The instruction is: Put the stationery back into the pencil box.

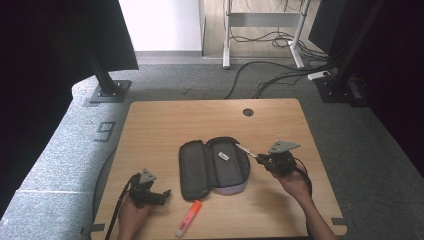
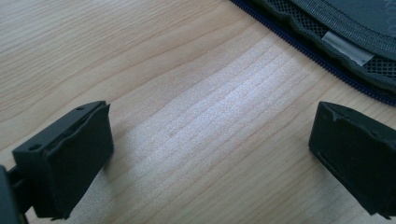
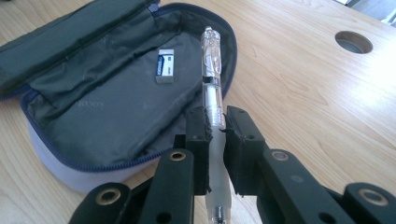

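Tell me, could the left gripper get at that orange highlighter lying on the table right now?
Probably yes. The left gripper stands open and empty, and the orange highlighter lies on bare table just beside it, with nothing between them; the pencil case sits farther back.

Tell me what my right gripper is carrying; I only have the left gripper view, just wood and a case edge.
Observer: The right gripper is shut on a clear pen.
Operator: Say where the pen points.
Observer: Its tip reaches over the open pencil case.
Operator: Report what's in the case.
Observer: A small eraser lies on the lining.
Operator: Anything else loose?
Observer: An orange highlighter lies on the table, near the left gripper.
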Demonstrator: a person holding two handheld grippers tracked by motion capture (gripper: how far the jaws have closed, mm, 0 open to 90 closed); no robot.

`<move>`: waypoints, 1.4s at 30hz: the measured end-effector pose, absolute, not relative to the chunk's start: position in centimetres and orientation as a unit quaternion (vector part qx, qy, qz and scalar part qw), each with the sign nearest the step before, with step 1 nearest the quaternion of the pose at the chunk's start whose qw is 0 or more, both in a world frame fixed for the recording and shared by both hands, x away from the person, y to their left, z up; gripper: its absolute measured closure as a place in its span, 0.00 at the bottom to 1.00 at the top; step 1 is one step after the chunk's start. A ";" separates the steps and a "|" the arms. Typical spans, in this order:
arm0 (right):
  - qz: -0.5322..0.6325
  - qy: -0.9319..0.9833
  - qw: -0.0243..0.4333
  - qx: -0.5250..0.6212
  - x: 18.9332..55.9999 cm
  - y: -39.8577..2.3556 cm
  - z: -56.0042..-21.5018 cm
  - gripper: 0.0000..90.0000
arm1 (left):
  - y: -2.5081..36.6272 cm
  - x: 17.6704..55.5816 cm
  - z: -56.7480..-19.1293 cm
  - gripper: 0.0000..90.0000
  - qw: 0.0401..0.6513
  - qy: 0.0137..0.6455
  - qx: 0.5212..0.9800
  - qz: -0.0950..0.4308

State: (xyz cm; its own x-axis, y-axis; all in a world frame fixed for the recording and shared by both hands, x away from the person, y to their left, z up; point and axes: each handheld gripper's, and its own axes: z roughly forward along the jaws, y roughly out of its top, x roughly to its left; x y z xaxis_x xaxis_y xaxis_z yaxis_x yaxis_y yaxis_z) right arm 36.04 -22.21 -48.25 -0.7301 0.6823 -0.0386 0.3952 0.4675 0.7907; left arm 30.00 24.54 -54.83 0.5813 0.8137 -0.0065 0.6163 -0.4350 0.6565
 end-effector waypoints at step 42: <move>0.389 0.850 0.179 0.306 38.1 -16.6 -49.8 0.87 | 24.5 30.0 -54.8 0.00 0.313 0.430 0.832 0.158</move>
State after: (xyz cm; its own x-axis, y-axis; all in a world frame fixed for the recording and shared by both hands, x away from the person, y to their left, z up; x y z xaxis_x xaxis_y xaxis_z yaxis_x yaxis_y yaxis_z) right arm 38.09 -16.55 -49.78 -0.7483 0.6600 -0.0669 0.3813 0.5105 0.7707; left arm 30.00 24.55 -54.83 0.5812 0.8137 -0.0062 0.6163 -0.4351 0.6564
